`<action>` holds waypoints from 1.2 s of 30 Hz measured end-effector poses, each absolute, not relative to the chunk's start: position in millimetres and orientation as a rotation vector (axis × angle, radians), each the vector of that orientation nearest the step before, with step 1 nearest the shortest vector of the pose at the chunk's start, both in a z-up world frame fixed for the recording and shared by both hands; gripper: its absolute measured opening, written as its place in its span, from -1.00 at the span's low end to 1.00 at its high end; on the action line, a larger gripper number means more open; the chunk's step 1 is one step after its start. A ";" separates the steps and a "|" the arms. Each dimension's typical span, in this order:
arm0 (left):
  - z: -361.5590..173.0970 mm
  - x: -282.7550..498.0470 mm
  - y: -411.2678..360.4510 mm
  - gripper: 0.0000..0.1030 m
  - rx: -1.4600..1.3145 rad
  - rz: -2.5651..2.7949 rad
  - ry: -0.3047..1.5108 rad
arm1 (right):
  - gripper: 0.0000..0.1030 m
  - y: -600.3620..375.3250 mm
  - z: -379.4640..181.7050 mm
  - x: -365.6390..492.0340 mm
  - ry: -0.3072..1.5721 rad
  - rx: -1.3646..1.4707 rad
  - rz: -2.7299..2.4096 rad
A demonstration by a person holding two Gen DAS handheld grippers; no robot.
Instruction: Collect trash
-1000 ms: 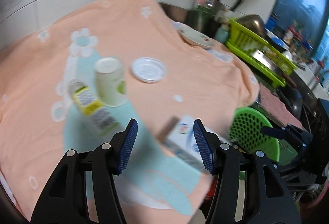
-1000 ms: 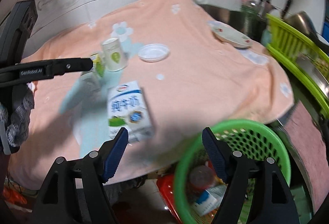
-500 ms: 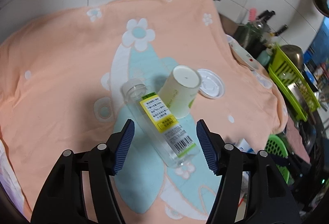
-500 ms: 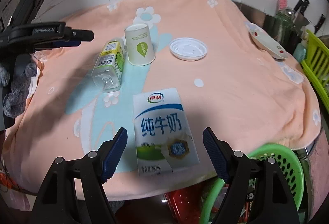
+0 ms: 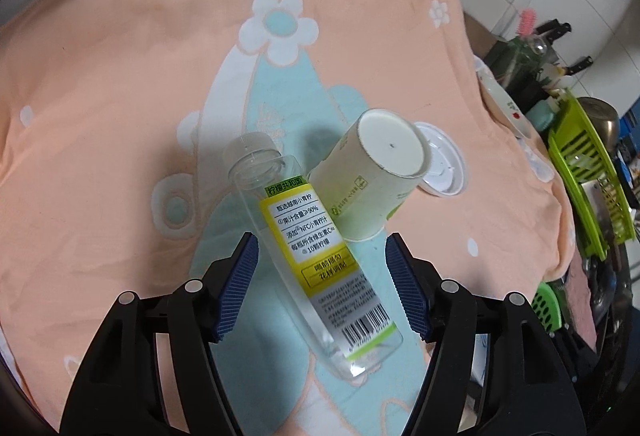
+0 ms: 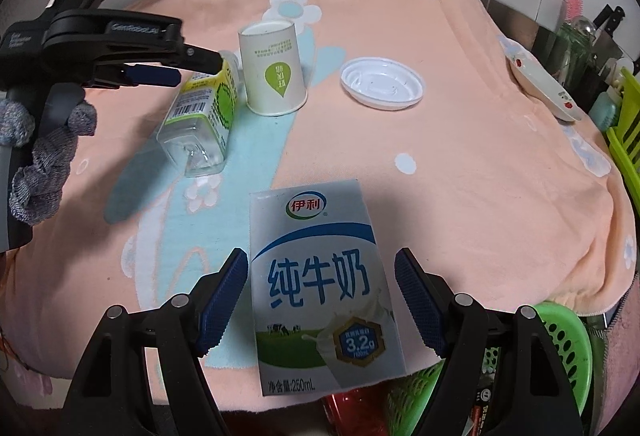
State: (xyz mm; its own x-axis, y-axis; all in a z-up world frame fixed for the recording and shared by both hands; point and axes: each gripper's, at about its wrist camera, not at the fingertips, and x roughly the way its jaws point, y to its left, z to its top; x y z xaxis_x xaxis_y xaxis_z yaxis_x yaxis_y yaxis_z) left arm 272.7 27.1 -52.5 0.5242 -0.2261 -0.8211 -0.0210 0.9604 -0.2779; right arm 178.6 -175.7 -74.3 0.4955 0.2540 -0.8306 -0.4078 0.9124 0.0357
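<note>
The work surface is a table covered by an orange towel (image 6: 460, 164) with flower prints. Four pieces of trash lie on it; none is gripped.

Left to right, as the right wrist view shows them:

1. Left gripper (image 5: 322, 290). Jaws are spread wide and grasp nothing. It hovers over the bottle, with one finger on each side of the label.
2. Bottle (image 5: 316, 256). Clear plastic, yellow label, lying on its side with the capped end pointing away from the left gripper. It looks empty. It lies just beside the cup; whether the two touch cannot be determined.
3. Cup (image 6: 274, 70). Paper, standing upside down, rim on the towel.
4. Lid (image 6: 382, 84). White plastic, flat on the towel, near the cup but apart from it.
5. Milk carton (image 6: 320, 292). Lying flat near the front edge of the towel, printed face up.
6. Right gripper (image 6: 320, 300). Jaws are spread wide and hold nothing. The fingers bracket the carton without visible contact.
7. Basket (image 6: 568, 340). Green, below the front right edge of the table. Some items are visible inside, too obscured to identify.

Task status: judged early to mid stage. All four table items remain to be collected. The probable current step is a double pickup: bottle on the left, carton on the right. The basket is the likely destination.
</note>
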 end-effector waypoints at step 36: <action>-70.5 275.8 32.3 -0.16 -0.181 -0.084 1.071 | 0.24 -183.7 -60.2 168.3 0.943 -0.100 0.398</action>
